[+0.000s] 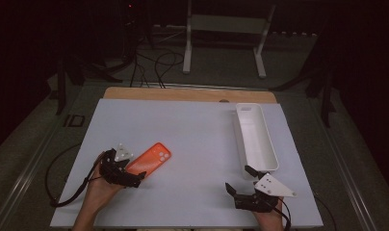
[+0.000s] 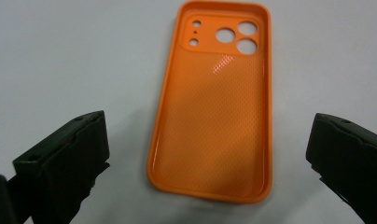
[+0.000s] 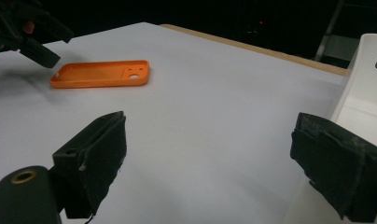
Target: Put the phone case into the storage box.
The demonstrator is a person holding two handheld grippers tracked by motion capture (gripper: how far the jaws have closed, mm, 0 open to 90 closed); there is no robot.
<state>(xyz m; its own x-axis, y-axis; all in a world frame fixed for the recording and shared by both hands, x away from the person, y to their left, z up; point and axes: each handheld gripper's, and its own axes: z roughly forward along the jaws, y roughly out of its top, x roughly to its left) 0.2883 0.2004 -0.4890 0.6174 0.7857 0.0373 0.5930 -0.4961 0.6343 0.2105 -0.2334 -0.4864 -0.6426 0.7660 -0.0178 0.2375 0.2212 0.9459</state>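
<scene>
An orange phone case (image 1: pixel 150 159) lies inside-up on the white table, camera holes at its far end. My left gripper (image 1: pixel 133 168) hovers open over the case's near end, one jaw on each side of it and neither touching. From the left gripper view, the case (image 2: pixel 214 107) runs ahead between the left gripper (image 2: pixel 208 128) jaws. My right gripper (image 1: pixel 238 179) stands open near the front right, holding nothing. In the right gripper view the case (image 3: pixel 100 74) lies far left under the left gripper (image 3: pixel 28 37), beyond the open right gripper (image 3: pixel 207 135).
A long white tray (image 1: pixel 238 130) stands empty at the right side, its near end just beyond my right gripper; its wall (image 3: pixel 364 84) is close in the right gripper view. A wooden strip (image 1: pixel 183 94) edges the table's far side. Cables and a stand lie on the floor beyond.
</scene>
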